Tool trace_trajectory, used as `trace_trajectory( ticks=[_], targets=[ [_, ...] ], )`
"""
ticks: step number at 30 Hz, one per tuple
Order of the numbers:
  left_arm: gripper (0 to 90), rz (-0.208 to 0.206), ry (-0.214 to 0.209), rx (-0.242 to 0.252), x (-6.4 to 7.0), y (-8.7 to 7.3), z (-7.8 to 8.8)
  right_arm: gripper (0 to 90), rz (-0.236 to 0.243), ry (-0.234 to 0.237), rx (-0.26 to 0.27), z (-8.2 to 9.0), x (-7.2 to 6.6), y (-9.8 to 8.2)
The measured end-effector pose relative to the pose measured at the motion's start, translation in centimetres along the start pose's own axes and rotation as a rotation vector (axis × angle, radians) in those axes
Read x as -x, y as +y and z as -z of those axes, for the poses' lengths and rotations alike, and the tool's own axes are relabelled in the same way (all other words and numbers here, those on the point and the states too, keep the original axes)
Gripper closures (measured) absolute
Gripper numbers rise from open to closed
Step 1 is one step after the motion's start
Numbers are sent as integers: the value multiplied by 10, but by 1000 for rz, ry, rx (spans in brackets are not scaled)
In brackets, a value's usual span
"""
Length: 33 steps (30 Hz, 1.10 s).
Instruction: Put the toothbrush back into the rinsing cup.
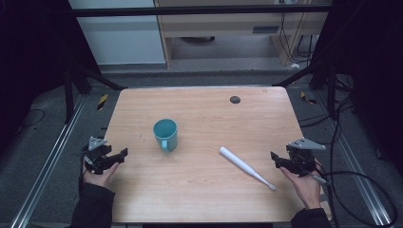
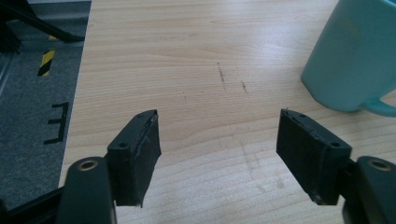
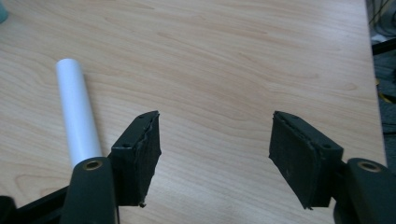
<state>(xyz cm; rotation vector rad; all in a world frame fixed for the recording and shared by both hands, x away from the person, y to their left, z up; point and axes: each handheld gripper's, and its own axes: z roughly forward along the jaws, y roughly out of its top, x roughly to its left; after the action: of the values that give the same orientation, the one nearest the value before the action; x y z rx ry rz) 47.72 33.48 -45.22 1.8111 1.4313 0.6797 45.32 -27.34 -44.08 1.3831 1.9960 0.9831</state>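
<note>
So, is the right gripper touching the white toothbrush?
Apart. In the high view, bare table separates the right gripper from the white toothbrush; its open fingers hold nothing.

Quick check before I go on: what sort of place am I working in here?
Most likely a lab recording rig: a bare wooden table on grey carpet, ringed by black frame bars and loose cables, with a mug set out.

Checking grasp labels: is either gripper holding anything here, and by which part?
Nothing. The left gripper and right gripper are open and empty; cup and toothbrush lie untouched.
</note>
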Motion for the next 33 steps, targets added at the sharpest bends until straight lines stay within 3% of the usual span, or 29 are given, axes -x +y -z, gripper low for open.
trace_trajectory(
  ticks=[5,11,21,22,33],
  targets=[
    [390,-15,4,-6,2,-2,-3,377,0,23,-21,2,-3,1],
    [439,-30,-3,-22,2,-3,-3,416,26,41,-36,8,-18,3],
    [462,-42,-1,-36,4,-4,-4,503,66,104,-72,6,-41,2],
    [457,-44,-5,-38,5,-4,-5,529,62,135,-90,5,-47,1],
    [441,-40,-48,-61,6,-6,-8,677,92,165,-153,0,-64,-7]
  ],
)
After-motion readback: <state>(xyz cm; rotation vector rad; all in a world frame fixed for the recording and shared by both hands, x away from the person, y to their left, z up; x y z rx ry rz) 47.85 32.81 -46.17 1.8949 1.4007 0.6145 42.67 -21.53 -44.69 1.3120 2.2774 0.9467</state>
